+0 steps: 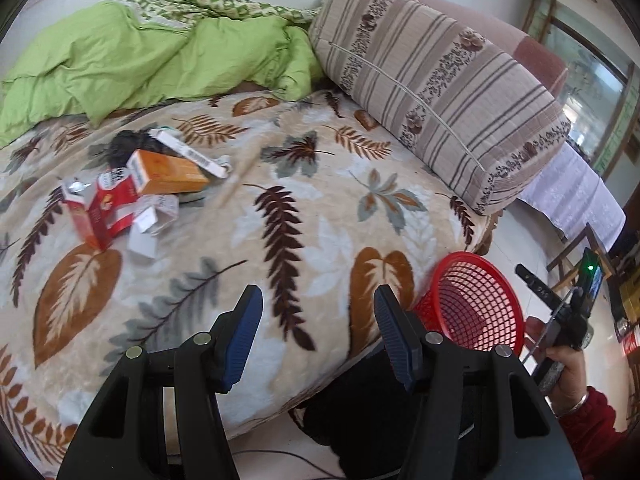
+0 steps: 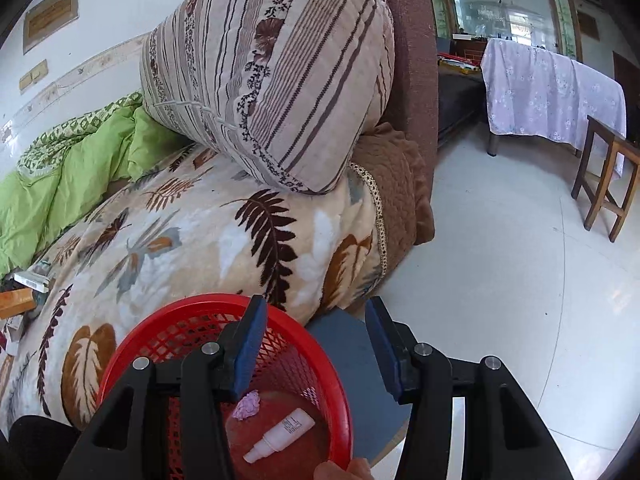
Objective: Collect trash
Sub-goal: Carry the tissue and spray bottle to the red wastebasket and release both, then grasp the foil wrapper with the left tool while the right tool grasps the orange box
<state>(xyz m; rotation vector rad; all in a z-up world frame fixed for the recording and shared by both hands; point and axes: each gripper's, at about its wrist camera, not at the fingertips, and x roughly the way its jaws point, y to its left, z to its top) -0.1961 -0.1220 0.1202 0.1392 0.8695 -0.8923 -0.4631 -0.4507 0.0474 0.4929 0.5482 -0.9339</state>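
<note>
A pile of trash lies on the leaf-patterned blanket [image 1: 304,240] at the left: an orange box [image 1: 172,172], red cartons [image 1: 108,208], white boxes [image 1: 156,216] and a long white box [image 1: 192,152]. My left gripper [image 1: 318,296] hangs open over the blanket's near edge, well short of the pile, with nothing between its fingers. A red mesh basket [image 1: 476,304] stands beside the bed at the right. In the right wrist view the basket [image 2: 132,344] holds a small white bottle [image 2: 280,434] and a crumpled purple scrap [image 2: 248,404]. My right gripper [image 2: 316,304] is open above the basket's rim, holding nothing.
A big striped pillow [image 1: 436,88] and a green quilt [image 1: 140,56] lie at the back of the bed. The basket rests on a blue-grey seat [image 2: 352,360]. A hand in a red sleeve [image 1: 568,364] shows at the right. A wooden stool [image 2: 608,176] and a cloth-covered table [image 2: 552,88] stand on the white floor.
</note>
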